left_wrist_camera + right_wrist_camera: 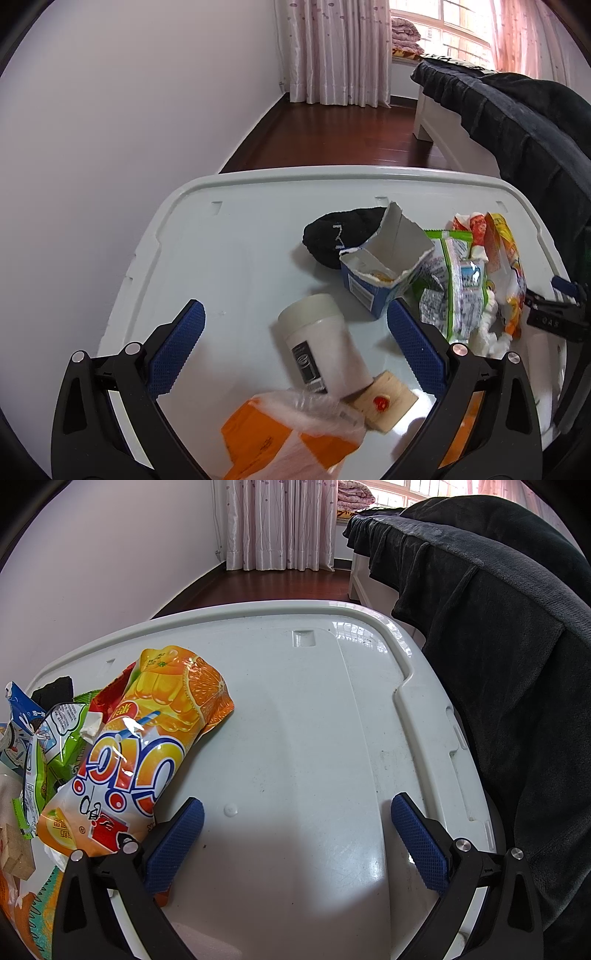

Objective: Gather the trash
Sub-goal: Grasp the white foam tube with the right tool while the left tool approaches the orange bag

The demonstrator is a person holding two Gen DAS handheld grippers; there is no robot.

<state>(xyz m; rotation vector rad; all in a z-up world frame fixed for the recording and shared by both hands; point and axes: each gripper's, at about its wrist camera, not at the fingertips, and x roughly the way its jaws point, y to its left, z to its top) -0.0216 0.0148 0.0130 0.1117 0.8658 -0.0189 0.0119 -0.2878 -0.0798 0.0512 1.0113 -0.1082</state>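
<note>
Left tongs point(295, 325) spread wide apart, nothing clamped, hovering over the white plastic table point(229, 236). Between its blue pads, lower middle of the left wrist view: a white cylindrical bottle point(321, 347) lying tilted, its bottom end resting against a small wooden block point(384, 400) with a red dot on top. Bottom centre, an orange carton in a clear plastic bag point(291, 432), blurred, edges hard to tell. Above the bottle, a torn-open blue and white carton point(380, 266) stands upright, touching a black sock point(340, 236) behind it. Right of the carton a heap of trash: green snack wrapper point(454, 288), orange drink pouch point(506, 266), crumpled white tissue point(487, 332) below them. The right finger's pad sits just beside the green wrapper. The other tool shows as a dark shape at the right edge.

Right tongs point(297, 819) also wide apart, empty, over a bare stretch of table in the centre of the right wrist view. Orange drink pouch point(147, 746) lies at left, its lower end touching the left finger point(173, 845). Green wrapper point(62, 738), blue carton point(18, 716) and wooden block point(14, 849) at far left edge. Dark blanket point(517, 664) draped at right, over the table's right rim. Pink curtains point(280, 524) and dark wood floor point(277, 587) at top.
</note>
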